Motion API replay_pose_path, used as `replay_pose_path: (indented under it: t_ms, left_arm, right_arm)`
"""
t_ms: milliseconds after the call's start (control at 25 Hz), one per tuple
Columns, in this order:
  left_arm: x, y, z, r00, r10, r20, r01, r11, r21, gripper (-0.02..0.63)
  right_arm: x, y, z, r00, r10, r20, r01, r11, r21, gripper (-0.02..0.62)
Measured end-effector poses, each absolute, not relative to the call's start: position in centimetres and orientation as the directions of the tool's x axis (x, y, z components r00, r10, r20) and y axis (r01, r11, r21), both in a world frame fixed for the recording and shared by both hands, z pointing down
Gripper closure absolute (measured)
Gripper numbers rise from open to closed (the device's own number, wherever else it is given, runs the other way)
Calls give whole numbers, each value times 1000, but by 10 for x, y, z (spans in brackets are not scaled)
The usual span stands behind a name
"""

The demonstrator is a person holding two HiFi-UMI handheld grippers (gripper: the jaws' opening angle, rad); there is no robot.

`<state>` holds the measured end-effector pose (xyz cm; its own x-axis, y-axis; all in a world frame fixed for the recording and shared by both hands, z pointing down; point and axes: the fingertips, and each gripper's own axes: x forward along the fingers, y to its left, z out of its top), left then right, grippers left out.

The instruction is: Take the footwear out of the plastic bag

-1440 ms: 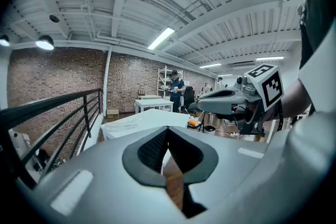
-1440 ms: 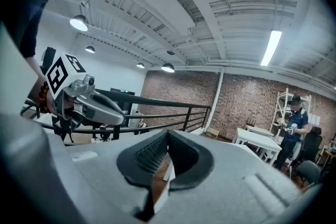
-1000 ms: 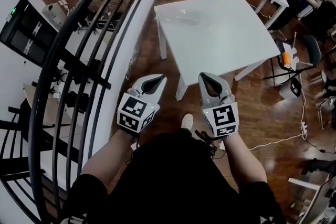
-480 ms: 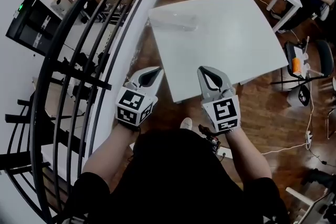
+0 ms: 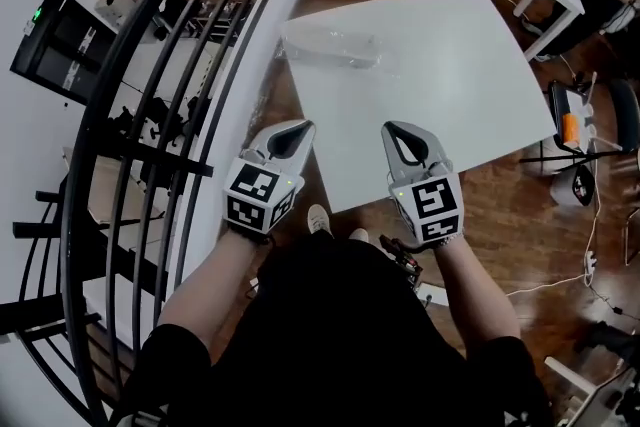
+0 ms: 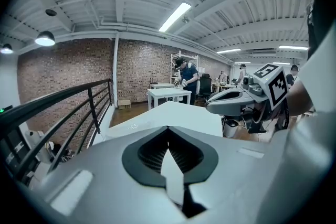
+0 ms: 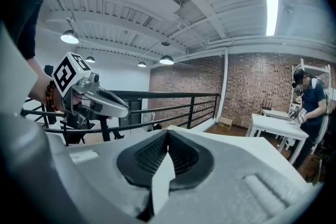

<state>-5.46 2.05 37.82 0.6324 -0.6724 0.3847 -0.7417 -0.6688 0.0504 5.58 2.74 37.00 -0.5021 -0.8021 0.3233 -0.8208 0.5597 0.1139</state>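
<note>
Closer now than a second ago, the person has stepped up to the tabletop (image 5: pixel 450 85), which fills more of the head view, and its near edge has come right up to both gripper tips. The left gripper (image 5: pixel 290 137) hangs just off the left edge beside the near corner. The right gripper (image 5: pixel 400 143) sits over the near edge. Each has its jaws pressed together with nothing between them, as each gripper's own view shows.

The plastic bag (image 5: pixel 330 45) lies by the far left corner of the tabletop, well apart from both grippers and untouched. It is clear, crinkled film, so it will likely be light, limp and slippery, and it would slide across the smooth top if pushed rather than pinned. The footwear inside shows only as a pale, low shape. It should be light too, and stiffer than the film. A sensible hold would be one gripper pinching a loose fold near the bag's closed end, with the other reaching in at the mouth to take the footwear by its edge. From here I cannot tell which end is open.

Count: one bag and two grippers. How many pieces of footwear are inside cannot be made out.
</note>
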Motion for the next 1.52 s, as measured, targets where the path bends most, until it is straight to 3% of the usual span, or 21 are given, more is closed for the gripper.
replay_pose_path:
  t_ms: [680,1000,1200,1520]
  left_arm:
    - [-82,-84,397,688,-623,371,-697,-710,101,589]
    - [-102,-139,425,653,-645,397,-755,-592,282,485]
    - [-105,-176,454,634,-685,359,-755,-445,482,412]
    - [-150,-209,503,511,-757,406,-771,-195,607,319]
  right_arm:
    - [64,-43,390,-394,-783,481,-878,476,56,568]
    - [94,-98,421,-461,-715,526,-869,484,-104,549]
    - [138,-144,465,-528,-642,556,-848,441,-295,538]
    - [162,-200,529,-590,-524,614,-807,364,-465,538]
